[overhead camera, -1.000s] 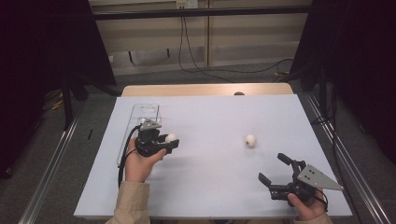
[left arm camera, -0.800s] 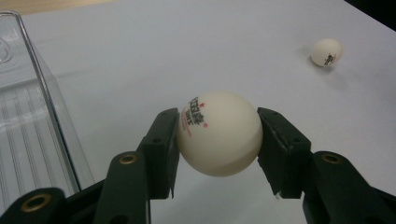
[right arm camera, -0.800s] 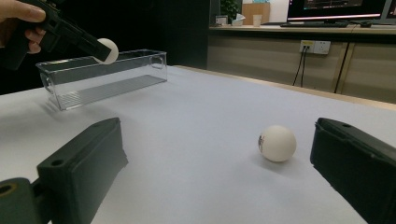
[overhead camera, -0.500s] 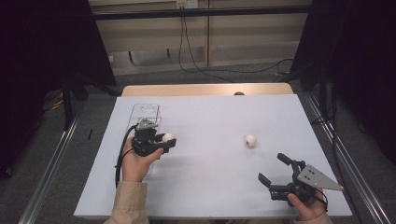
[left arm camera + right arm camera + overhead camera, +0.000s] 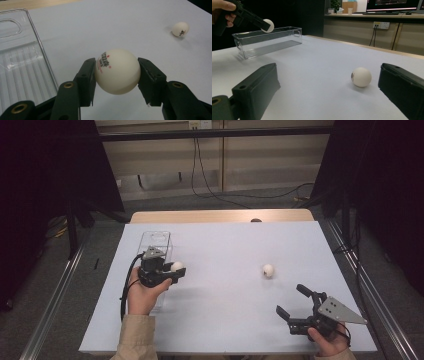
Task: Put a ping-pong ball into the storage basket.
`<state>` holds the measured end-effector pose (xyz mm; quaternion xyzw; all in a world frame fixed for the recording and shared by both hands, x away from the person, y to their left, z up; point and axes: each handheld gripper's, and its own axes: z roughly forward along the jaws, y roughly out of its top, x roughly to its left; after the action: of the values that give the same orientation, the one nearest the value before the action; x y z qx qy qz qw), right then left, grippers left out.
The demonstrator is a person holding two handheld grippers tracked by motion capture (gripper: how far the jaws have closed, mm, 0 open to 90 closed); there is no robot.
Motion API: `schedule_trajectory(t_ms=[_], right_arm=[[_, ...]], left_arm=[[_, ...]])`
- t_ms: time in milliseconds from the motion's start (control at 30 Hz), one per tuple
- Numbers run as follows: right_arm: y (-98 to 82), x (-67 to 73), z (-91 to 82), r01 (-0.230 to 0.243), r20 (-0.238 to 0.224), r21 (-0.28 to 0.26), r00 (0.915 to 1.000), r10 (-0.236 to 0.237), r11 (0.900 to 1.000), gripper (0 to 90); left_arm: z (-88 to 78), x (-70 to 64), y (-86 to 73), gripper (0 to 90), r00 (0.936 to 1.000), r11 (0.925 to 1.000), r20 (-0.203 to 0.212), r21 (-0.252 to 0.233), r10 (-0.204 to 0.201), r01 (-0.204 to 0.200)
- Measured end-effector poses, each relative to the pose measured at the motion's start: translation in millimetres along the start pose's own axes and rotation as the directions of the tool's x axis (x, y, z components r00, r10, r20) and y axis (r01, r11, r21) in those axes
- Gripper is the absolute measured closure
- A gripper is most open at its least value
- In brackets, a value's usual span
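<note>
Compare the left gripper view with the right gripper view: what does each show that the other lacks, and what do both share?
The left gripper view alone gives a close look at the red and black print on the held ball, squeezed between the left gripper jaws. The right gripper view alone brings the open right gripper, wall sockets and monitors behind the table. Both share the clear plastic bin, the held ball and the loose ball on the white tabletop.

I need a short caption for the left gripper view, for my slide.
Left tongs clamp a white ping-pong ball beside a clear plastic bin; a second ball lies farther off on the table.
</note>
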<state>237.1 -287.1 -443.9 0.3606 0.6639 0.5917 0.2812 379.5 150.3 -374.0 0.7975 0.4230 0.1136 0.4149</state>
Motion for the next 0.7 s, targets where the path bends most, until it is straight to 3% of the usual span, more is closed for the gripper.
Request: schedule_trajectory(t_ms=[700], right_arm=[[0.0,-0.2,0.1,-0.001,-0.002,-0.001,1.0000,0.001,1.000,2.2]], left_arm=[[-6.7,6.9,-0.1,51.1,0.9997,0.9999,-0.022,-0.012,-0.006,0.005]])
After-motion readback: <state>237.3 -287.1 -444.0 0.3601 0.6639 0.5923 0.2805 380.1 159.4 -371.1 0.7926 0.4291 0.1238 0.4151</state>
